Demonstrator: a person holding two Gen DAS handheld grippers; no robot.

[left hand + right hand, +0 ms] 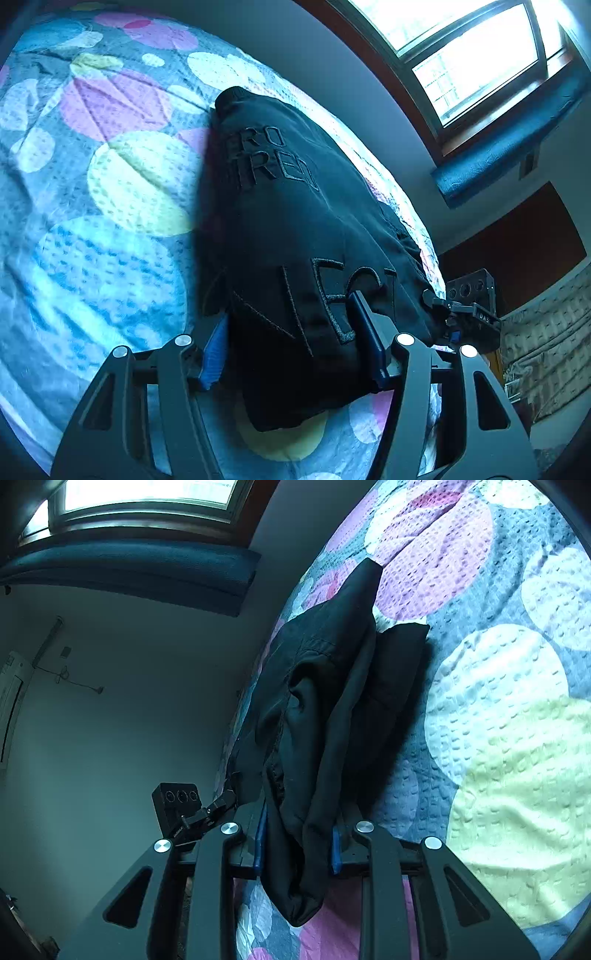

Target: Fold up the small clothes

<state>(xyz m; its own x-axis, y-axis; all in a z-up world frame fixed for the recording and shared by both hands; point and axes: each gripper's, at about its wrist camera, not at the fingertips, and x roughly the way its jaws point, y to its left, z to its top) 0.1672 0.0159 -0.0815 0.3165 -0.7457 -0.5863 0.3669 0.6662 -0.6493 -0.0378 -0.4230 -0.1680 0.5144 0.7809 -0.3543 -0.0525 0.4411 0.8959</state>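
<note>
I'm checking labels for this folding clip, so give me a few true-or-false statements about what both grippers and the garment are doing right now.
1. The left gripper is shut on the black garment. True.
2. The right gripper is open and holds nothing. False: it is shut on a bunched part of the garment.
3. The garment bears stitched letters. True, seen in the left wrist view.
4. The bedspread is plain white. False: it is blue-grey with large coloured circles.
5. The garment lies on a wooden table. False: it is over the bedspread.
</note>
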